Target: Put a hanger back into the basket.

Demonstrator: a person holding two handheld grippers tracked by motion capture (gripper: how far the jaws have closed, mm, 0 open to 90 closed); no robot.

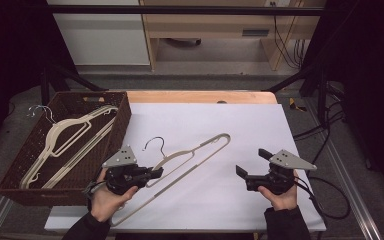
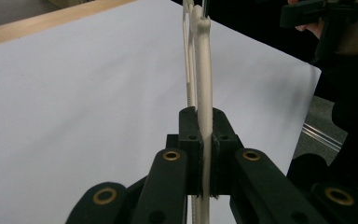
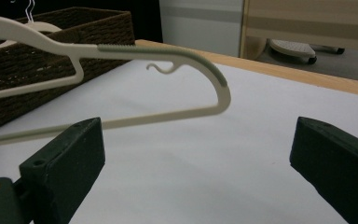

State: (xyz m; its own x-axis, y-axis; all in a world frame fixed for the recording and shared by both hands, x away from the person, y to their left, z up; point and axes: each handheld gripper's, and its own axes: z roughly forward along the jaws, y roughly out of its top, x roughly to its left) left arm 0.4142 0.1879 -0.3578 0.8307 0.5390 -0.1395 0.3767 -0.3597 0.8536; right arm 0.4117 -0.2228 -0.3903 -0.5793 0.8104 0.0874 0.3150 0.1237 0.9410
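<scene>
So the cream plastic clothes hanger with the metal hook (image 1: 187, 155) is sitting about mid-surface on my screen, lying diagonally, one rounded shoulder end pointing up toward the far right and the long bar running down toward the near left. Its wire hook curls up just beyond the left gripper (image 1: 155, 173). In the left gripper view I can see that gripper clamped tight on the hanger's arm (image 2: 204, 93), both black pads pressed flat against it with the cream strip running straight up between them. The hand (image 1: 107, 197) holding it comes in from the bottom edge.

The right gripper (image 1: 252, 167) is off to the right, well apart from the hanger and holding nothing. Its jaws are spread wide; in the right gripper view the hanger's rounded end (image 3: 216, 100) hangs beyond the gap between them, looking lifted a bit off the white sheet (image 3: 205, 158), with a ribbed grey strip along the top of the shoulder.

Everything's on a big white sheet covering the wooden surface (image 1: 200, 96), whose bare edge shows at the far side. At the left edge sits a dark brown woven wicker basket (image 1: 120, 125) with more cream hangers (image 1: 65, 142) lying inside it, at least two from what I can make out.
</scene>
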